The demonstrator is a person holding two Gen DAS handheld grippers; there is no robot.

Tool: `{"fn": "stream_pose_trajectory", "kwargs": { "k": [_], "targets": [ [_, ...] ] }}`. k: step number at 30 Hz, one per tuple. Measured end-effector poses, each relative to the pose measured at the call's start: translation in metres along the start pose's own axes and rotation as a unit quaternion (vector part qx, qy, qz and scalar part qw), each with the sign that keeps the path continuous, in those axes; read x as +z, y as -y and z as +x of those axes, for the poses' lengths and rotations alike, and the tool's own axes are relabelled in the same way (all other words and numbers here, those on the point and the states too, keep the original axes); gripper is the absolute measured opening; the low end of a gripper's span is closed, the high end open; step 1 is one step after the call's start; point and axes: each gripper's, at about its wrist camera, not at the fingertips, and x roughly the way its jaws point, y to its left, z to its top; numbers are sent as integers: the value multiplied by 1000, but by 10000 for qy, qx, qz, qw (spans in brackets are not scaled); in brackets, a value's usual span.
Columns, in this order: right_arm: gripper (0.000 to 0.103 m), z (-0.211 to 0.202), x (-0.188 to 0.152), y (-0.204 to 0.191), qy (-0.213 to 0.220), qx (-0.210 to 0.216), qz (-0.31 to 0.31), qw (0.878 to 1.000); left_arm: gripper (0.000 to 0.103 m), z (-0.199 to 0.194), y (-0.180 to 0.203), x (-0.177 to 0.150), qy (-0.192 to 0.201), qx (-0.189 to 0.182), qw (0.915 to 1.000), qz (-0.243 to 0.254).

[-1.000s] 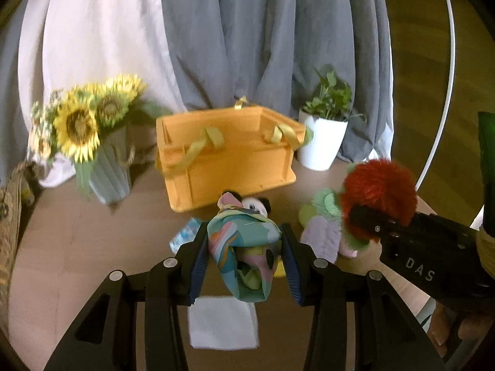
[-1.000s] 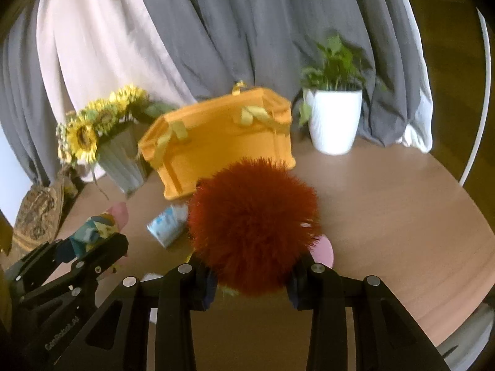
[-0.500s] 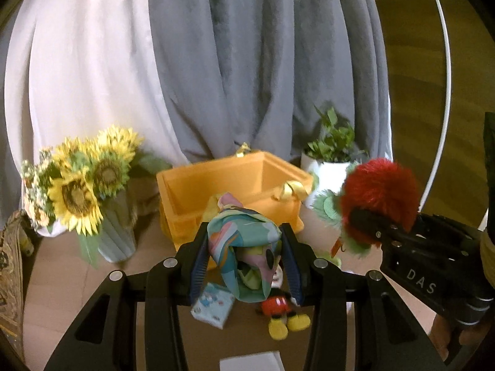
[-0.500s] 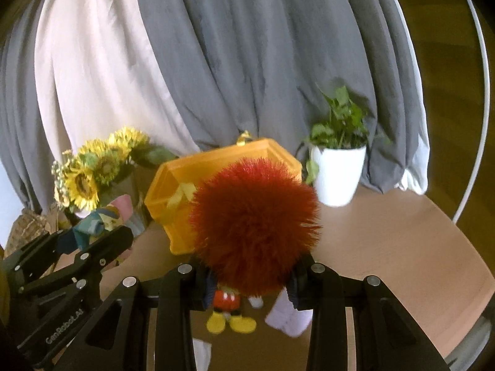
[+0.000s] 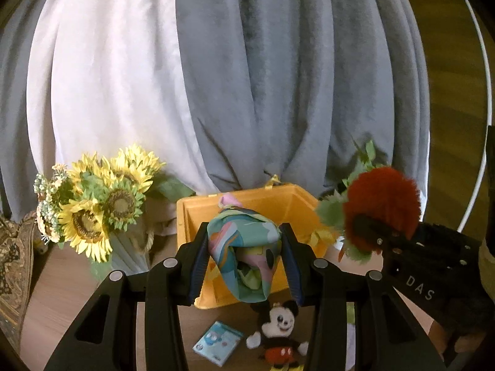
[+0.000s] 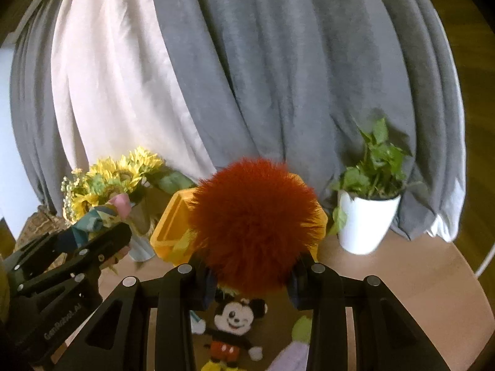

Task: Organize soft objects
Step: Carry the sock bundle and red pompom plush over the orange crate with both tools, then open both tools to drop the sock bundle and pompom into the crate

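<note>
Two curtains [image 5: 216,77], white and grey, back our round wooden tabletop [image 6: 402,278]; our left gripper [image 5: 244,256] jaws clamp a scarf [image 5: 244,247], right gripper [image 6: 252,278] jaws a red pompom [image 6: 253,225].

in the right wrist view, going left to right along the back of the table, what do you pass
sunflowers → orange box → red pompom, held in the right gripper in front of the box → potted plant
</note>
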Motion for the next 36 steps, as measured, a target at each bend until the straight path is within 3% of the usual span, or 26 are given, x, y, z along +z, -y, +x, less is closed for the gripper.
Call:
{"fn": "stream_pose_trajectory", "kwargs": {
  "k": [14, 26, 36],
  "targets": [
    [37, 66, 36, 23, -250, 359, 55, 9990, 43, 73, -2, 30, -116, 365, 9993, -35],
    [37, 148, 44, 28, -897, 354, -17, 9953, 43, 163, -16, 23, -906, 396, 9951, -31],
    [38, 199, 36, 34, -1587, 343, 39, 9867, 44, 206, -17, 13, -1583, 442, 9862, 210]
  ]
}}
